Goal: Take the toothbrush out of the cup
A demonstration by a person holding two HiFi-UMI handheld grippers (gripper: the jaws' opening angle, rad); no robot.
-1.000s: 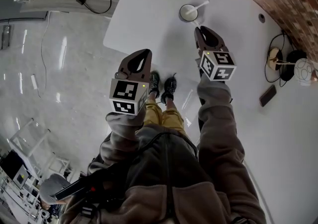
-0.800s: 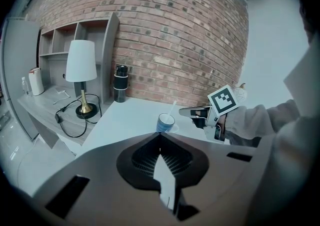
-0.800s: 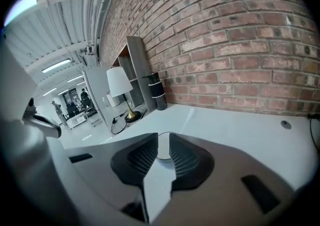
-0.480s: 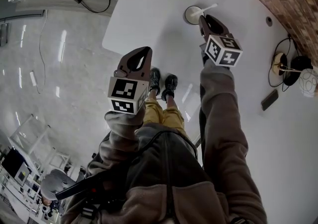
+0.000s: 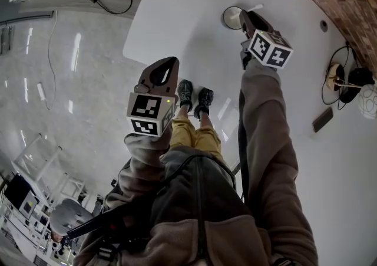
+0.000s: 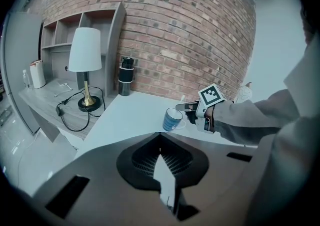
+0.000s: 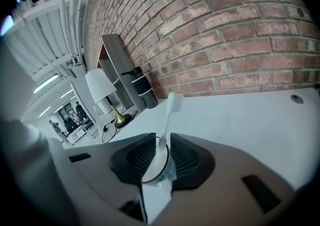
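Observation:
A blue-striped cup (image 5: 231,18) with a white inside stands on the white table (image 5: 177,5). A white toothbrush (image 5: 255,7) leans out of it to the right. My right gripper (image 5: 246,16) is at the cup's right rim. In the right gripper view the toothbrush (image 7: 169,115) rises from the cup (image 7: 159,172) between the jaws of my right gripper (image 7: 163,137); they stand open on either side of the handle with a small gap. My left gripper (image 5: 171,60) hangs shut and empty off the table's near edge. The left gripper view shows the cup (image 6: 173,120) far ahead of my left gripper (image 6: 160,137).
A white-shaded lamp (image 6: 85,64) with a brass foot, its cable and a black flask (image 6: 125,76) stand at the table's far left by a brick wall. A dark phone (image 5: 323,120) and a corded object (image 5: 337,75) lie to the right. The person's shoes (image 5: 194,97) show on the floor.
My right gripper has moved forward from short of the cup until its jaws straddle the toothbrush. The left gripper has barely moved.

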